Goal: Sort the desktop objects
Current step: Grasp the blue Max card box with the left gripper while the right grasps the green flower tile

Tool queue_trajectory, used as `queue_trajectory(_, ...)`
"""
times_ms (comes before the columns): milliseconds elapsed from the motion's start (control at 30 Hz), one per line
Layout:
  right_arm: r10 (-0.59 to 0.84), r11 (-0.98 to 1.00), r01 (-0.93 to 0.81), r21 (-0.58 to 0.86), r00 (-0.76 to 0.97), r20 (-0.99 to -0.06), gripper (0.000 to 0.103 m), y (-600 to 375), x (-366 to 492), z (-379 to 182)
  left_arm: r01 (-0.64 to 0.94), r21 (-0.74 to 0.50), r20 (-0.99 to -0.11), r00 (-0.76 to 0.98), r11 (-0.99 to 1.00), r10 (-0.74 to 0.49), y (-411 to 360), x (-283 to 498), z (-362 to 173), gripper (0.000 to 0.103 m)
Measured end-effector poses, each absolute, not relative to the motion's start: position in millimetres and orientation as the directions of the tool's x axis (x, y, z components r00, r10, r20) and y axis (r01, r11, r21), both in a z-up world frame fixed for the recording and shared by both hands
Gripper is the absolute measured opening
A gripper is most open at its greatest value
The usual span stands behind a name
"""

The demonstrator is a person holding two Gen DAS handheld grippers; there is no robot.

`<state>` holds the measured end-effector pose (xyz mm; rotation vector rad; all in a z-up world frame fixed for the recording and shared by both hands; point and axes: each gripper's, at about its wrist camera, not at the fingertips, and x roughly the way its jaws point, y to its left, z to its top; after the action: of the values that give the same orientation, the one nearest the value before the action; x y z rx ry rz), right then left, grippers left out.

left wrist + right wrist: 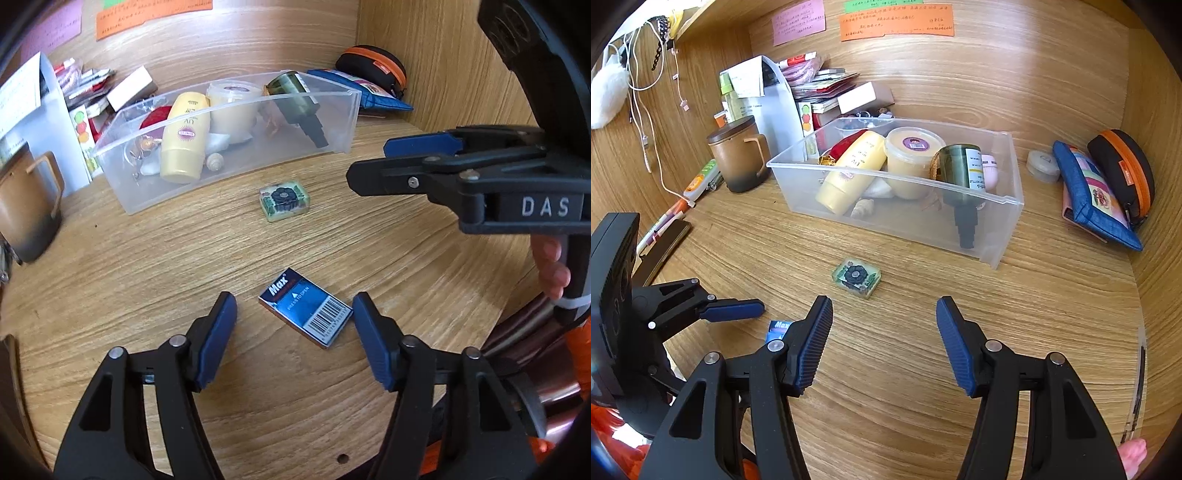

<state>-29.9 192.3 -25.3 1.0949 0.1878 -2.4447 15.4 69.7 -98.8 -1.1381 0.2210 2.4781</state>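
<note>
A: Report the left gripper.
B: Jaws spread wide, nothing between them. The blue Max staple box lies flat on the wooden desk, in the gap between the two pads; contact with the 3 o'clock pad cannot be determined.

A: And the right gripper?
B: Also spread wide and empty. In the left wrist view it enters from 3 o'clock, above the desk.

A: Position of the other items?
B: The clear resin flower block sits on the desk at 12 o'clock of the right gripper, near the clear plastic bin. The bin contains a yellow sunscreen tube, a cream tub and a green bottle. A brown mug stands at 9 o'clock of the bin.
</note>
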Motion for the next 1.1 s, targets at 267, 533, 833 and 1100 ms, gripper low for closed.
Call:
queue_trajectory(267, -0.353, -0.880, 0.471, 0.064, -0.558, -0.751, 0.055, 181, -35, -34, -0.410, -0.036, -0.748, -0.594, -0.911, 0.297, 53, 9, -97, 0.041)
queue_trajectory(533, -0.352, -0.862, 0.503, 0.054, -0.519, -0.779, 0.055, 161, -50, -48, -0.386, -0.065, -0.748, -0.592, -0.920, 0.301, 40, 2, -94, 0.041)
queue_trajectory(833, -0.334, -0.860, 0.507, 0.049, -0.488, -0.807, 0.055, 142, -71, -65, -0.318, -0.073, -0.729, -0.630, -0.945, 0.268, 10, -11, -80, 0.041)
queue_trajectory(1100, -0.302, -0.862, 0.507, -0.004, -0.520, -0.799, 0.038, 134, -74, -69, -0.287, -0.083, -0.709, -0.656, -0.954, 0.259, -4, -21, -69, 0.041)
